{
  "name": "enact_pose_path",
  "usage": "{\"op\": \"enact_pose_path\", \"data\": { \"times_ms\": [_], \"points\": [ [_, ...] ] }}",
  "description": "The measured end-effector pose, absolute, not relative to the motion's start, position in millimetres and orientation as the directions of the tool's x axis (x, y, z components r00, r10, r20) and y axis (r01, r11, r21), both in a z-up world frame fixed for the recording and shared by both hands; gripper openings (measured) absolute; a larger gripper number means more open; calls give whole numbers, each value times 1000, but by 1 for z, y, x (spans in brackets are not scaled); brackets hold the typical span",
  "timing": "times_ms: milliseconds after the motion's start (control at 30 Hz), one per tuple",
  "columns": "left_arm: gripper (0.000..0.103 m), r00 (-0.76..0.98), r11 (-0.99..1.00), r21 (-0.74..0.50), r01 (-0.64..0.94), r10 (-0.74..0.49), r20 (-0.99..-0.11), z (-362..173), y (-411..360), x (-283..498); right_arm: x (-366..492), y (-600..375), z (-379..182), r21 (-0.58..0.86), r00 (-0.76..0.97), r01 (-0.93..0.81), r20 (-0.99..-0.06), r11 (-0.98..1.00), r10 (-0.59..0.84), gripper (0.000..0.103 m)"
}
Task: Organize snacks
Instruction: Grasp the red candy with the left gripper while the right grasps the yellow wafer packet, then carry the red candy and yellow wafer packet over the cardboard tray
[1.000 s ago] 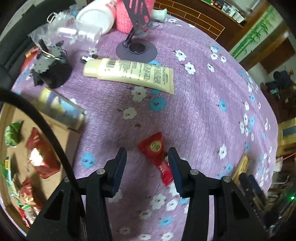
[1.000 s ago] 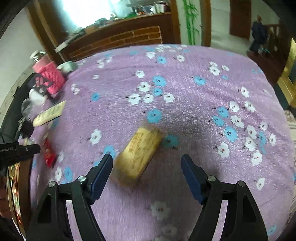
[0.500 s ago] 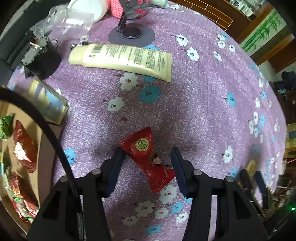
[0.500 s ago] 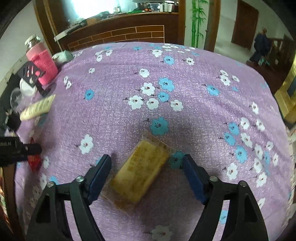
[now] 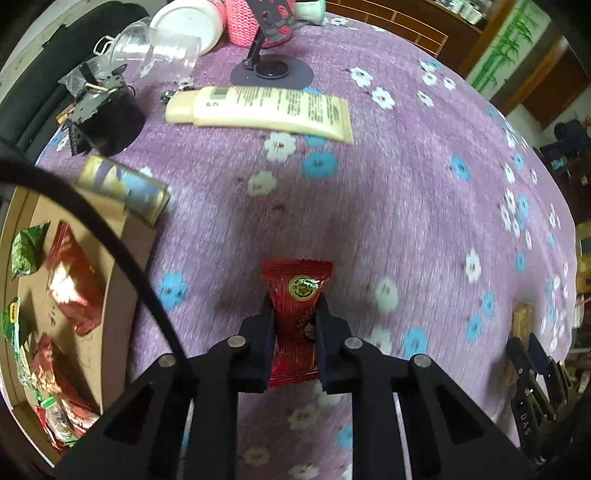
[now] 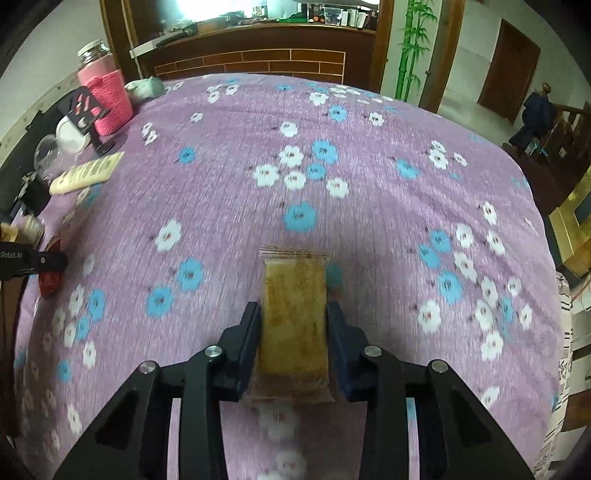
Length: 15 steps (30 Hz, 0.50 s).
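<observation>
My left gripper (image 5: pixel 293 314) is shut on a red snack packet (image 5: pixel 297 291) over the purple flowered tablecloth (image 5: pixel 406 192). My right gripper (image 6: pixel 293 317) is shut on a yellow-brown snack bar in a clear wrapper (image 6: pixel 293 295). A cardboard box (image 5: pixel 122 258) at the left holds several red and green snack packets (image 5: pixel 70 280). In the right wrist view the left gripper (image 6: pixel 40 262) shows at the far left with the red packet (image 6: pixel 50 282). In the left wrist view the right gripper (image 5: pixel 532 354) shows at the far right with the bar (image 5: pixel 521 321).
At the table's far left lie a cream tube (image 5: pixel 262 110), a phone stand (image 5: pixel 271 70), a pink knitted jar (image 5: pixel 243 18), a white lid (image 5: pixel 184 26), a clear plastic cup (image 5: pixel 155 51), a black clip-covered holder (image 5: pixel 107 114) and a small printed roll (image 5: pixel 125 188).
Both grippers have closed: the left on the red packet, the right on the yellow-brown bar. Each packet now points straight ahead between the fingers.
</observation>
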State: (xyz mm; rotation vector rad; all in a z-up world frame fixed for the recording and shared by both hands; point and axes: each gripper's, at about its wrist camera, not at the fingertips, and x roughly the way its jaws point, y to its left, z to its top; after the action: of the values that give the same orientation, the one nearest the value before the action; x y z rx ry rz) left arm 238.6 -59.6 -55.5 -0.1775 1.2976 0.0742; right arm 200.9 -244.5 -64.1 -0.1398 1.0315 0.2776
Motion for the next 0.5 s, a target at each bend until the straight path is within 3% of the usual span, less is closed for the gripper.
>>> {"op": "enact_pose_path", "data": {
  "times_ms": [267, 500],
  "points": [
    [20, 284, 984, -163, -68, -137, -949, -54, -39, 178, 139, -257, -64, 16, 471, -303, -867, 953, 164, 35],
    [20, 302, 985, -154, 81, -171, -938, -46, -33, 113, 71, -256, -64, 53, 448, -330, -870, 943, 206, 35]
  ]
}}
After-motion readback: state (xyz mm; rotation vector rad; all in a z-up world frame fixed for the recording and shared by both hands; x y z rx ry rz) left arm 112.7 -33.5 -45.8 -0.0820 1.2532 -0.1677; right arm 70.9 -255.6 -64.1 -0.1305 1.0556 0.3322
